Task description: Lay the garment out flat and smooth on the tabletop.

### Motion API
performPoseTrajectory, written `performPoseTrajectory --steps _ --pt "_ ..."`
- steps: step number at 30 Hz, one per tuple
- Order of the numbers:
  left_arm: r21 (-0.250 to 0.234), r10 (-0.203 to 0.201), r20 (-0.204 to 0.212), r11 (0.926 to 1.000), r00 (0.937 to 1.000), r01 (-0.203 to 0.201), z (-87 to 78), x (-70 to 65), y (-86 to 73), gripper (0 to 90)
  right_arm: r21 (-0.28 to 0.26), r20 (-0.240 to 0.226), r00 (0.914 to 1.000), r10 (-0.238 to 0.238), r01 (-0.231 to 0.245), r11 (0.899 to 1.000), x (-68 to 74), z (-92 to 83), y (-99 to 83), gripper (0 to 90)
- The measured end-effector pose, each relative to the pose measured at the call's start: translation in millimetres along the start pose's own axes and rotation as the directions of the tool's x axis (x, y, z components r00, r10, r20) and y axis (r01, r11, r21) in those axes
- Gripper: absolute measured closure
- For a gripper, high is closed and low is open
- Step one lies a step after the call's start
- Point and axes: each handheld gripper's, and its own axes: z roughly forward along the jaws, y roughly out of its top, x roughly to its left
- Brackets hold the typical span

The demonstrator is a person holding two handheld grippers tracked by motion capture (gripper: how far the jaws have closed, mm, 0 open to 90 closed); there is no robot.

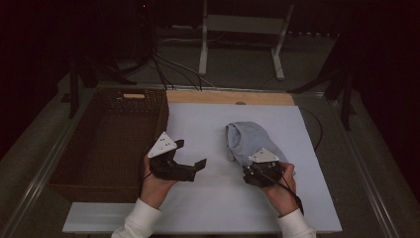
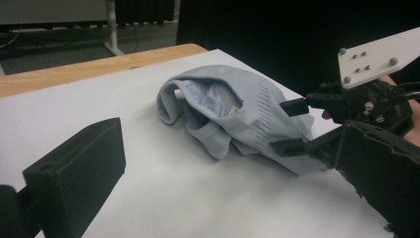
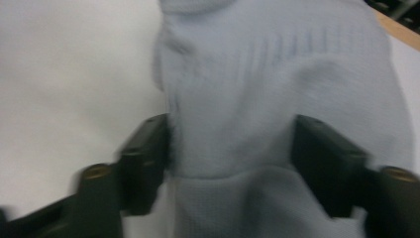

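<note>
A light blue-grey sock-like cloth (image 1: pixel 250 139) lies bunched on the white table top (image 1: pixel 213 198), right of centre. My right gripper (image 1: pixel 256 167) is at its near end, open. In the right gripper view its two black jaws straddle the cloth (image 3: pixel 277 89) with fabric between them, and the gripper (image 3: pixel 230 158) is not closed on it. In the left gripper view, the right gripper (image 2: pixel 292 126) has one jaw above and one below the cloth's (image 2: pixel 223 114) edge. My left gripper (image 1: pixel 190 153) is open and empty, left of the cloth, with its jaws pointing toward it (image 2: pixel 228 188).
A dark brown wicker basket (image 1: pixel 163 116) stands along the table's left side, nothing visible inside. A wooden strip (image 1: pixel 228 97) runs along the far edge. Beyond it are cables and a white stand's legs (image 1: pixel 203 44) on the floor.
</note>
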Motion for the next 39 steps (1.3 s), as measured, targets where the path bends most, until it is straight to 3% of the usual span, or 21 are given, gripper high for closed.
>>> performPoseTrajectory --steps 3,6,10,15,23,25,26,31,32,33,36,37,38,39 --pt "-0.001 -0.001 -0.001 1.0000 1.0000 0.001 -0.2 -0.1 0.1 0.1 0.027 -0.009 0.9998 0.016 -0.015 1.000 -6.8 0.4 -0.1 63.1" --pt "-0.001 0.000 0.000 1.0000 1.0000 0.000 -0.6 -0.3 0.3 0.1 0.020 -0.014 0.9987 0.049 -0.049 0.999 -17.0 -2.7 2.0 77.0" --pt "-0.002 0.001 0.002 1.0000 1.0000 -0.001 -0.8 -0.7 0.5 0.1 -0.016 0.028 0.9938 0.107 -0.107 0.994 -34.8 -10.0 4.6 82.5" --pt "-0.006 -0.002 0.000 1.0000 1.0000 0.002 -1.6 -0.3 0.8 0.1 -0.053 0.081 0.9777 0.194 -0.190 0.980 -63.6 -19.4 0.8 83.8" --pt "0.001 0.002 0.002 1.0000 1.0000 -0.002 0.0 -1.5 0.4 0.1 -0.089 0.158 0.9377 0.309 -0.298 0.950 -104.5 -33.3 -14.2 84.4" --pt "0.000 0.002 0.002 1.0000 1.0000 -0.002 -0.2 -1.5 0.4 0.0 -0.093 0.169 0.9326 0.319 -0.307 0.947 -109.2 -35.3 -16.2 84.5" --pt "0.000 0.002 0.001 1.0000 1.0000 -0.002 -0.3 -1.5 0.5 0.1 -0.100 0.186 0.9196 0.346 -0.333 0.938 -119.2 -39.6 -20.7 84.6" --pt "0.001 0.002 0.001 1.0000 1.0000 -0.002 -0.5 -1.3 0.6 0.1 -0.118 0.214 0.8913 0.400 -0.383 0.916 -136.2 -47.2 -30.5 84.7" --pt "0.001 0.002 0.001 1.0000 1.0000 -0.002 -0.5 -1.3 0.6 0.1 -0.118 0.214 0.8913 0.400 -0.383 0.916 -136.2 -47.2 -30.5 84.7" --pt "-0.001 0.003 0.000 1.0000 1.0000 -0.003 -0.7 -1.4 0.7 0.1 -0.124 0.229 0.8786 0.419 -0.401 0.908 -143.3 -49.6 -34.6 84.7" --pt "-0.004 -0.001 -0.001 1.0000 1.0000 0.001 -0.9 -1.1 0.7 0.1 -0.128 0.244 0.8637 0.441 -0.422 0.897 -150.6 -50.8 -38.8 84.5" --pt "-0.004 -0.001 -0.001 1.0000 1.0000 0.001 -0.9 -1.1 0.7 0.1 -0.128 0.244 0.8637 0.441 -0.422 0.897 -150.6 -50.8 -38.8 84.5" --pt "-0.003 0.000 0.000 1.0000 1.0000 0.000 -0.8 -1.1 0.6 0.0 -0.123 0.265 0.8507 0.454 -0.437 0.891 -155.4 -49.1 -42.2 80.1" --pt "0.000 0.002 0.000 1.0000 1.0000 -0.002 -0.7 -1.3 0.6 0.1 -0.121 0.271 0.8497 0.453 -0.436 0.892 -156.4 -48.5 -42.9 77.5"
